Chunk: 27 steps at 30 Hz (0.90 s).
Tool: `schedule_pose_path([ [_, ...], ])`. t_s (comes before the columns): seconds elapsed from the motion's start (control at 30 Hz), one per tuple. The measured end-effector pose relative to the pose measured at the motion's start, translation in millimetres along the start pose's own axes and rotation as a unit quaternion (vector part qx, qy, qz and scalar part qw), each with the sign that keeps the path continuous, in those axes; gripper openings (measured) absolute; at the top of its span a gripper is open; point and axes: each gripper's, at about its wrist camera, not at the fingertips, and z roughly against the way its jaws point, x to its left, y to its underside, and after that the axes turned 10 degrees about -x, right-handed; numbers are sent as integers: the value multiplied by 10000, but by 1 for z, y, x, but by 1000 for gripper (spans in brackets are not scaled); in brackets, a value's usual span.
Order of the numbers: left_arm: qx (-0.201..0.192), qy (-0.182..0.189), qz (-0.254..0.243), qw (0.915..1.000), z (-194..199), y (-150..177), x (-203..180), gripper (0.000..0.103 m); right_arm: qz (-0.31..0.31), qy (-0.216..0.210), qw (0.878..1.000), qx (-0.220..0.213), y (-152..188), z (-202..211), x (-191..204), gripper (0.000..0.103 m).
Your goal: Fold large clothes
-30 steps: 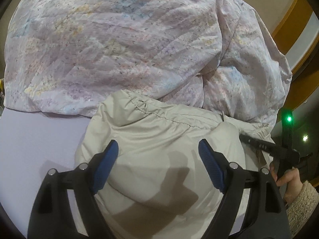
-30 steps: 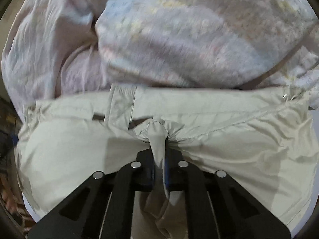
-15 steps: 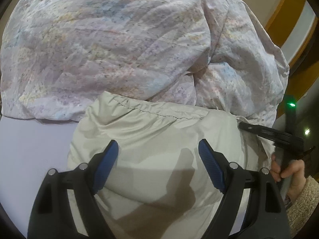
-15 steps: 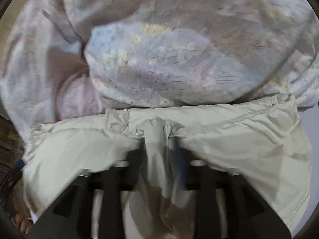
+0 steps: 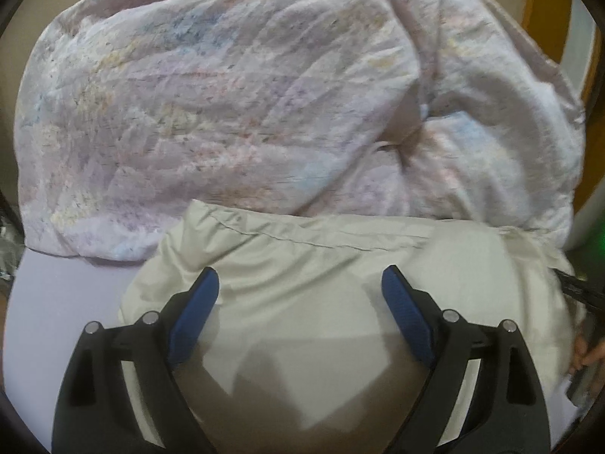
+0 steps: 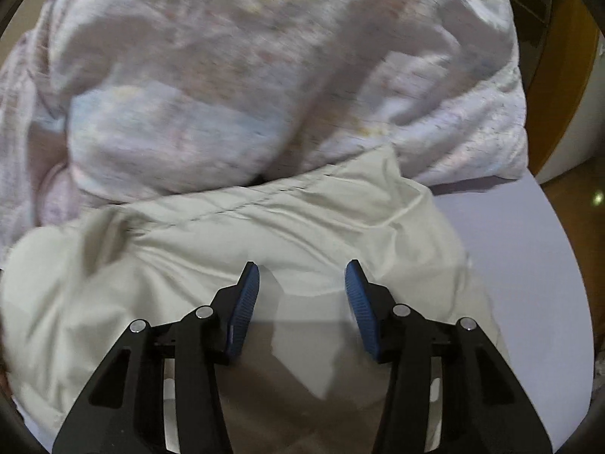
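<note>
A beige garment (image 5: 321,261) lies bunched on a pale lilac surface (image 5: 64,295); it also shows in the right wrist view (image 6: 234,242), with a stitched hem along its far edge. My left gripper (image 5: 300,283) is open and empty, hovering over the garment's middle. My right gripper (image 6: 302,280) is open and empty over the garment's near part, its blue pads (image 6: 245,302) spread apart. The other gripper's black tip (image 5: 578,291) and a hand show at the left view's right edge.
A large crumpled floral quilt (image 5: 234,87) is heaped right behind the garment, also in the right wrist view (image 6: 245,68). Bare lilac surface (image 6: 529,265) lies to the garment's right. Wooden furniture (image 6: 556,75) stands beyond the edge.
My right gripper has opened and let go of the pinched fold of beige fabric, and shifted right. The left gripper stayed open and moved a little over the garment.
</note>
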Motion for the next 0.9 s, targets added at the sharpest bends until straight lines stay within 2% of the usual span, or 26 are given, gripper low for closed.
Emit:
schedule_pose_path([
  [0.1, 60, -321, 19, 9995, -16, 4, 6, 88, 220, 179, 9996, -70, 5, -10, 5, 51],
  [0.17, 50, -423, 8, 9991, -22, 7, 9, 88, 304, 219, 9992, -113, 12, -8, -6, 51],
  [0.33, -19, -630, -139, 9979, -38, 19, 16, 99, 261, 211, 9990, -302, 20, -19, -6, 53],
  [0.4, -5, -631, -41, 9980, -44, 21, 21, 101, 247, 242, 9986, -397, 22, -22, -7, 54],
  [0.7, 12, -528, 170, 9985, -66, 29, 26, 101, 173, 276, 9976, -614, 24, -33, -11, 59],
  [0.9, -62, -529, 229, 9983, -75, 39, 30, 101, 126, 217, 9978, -617, 25, -45, -22, 60],
])
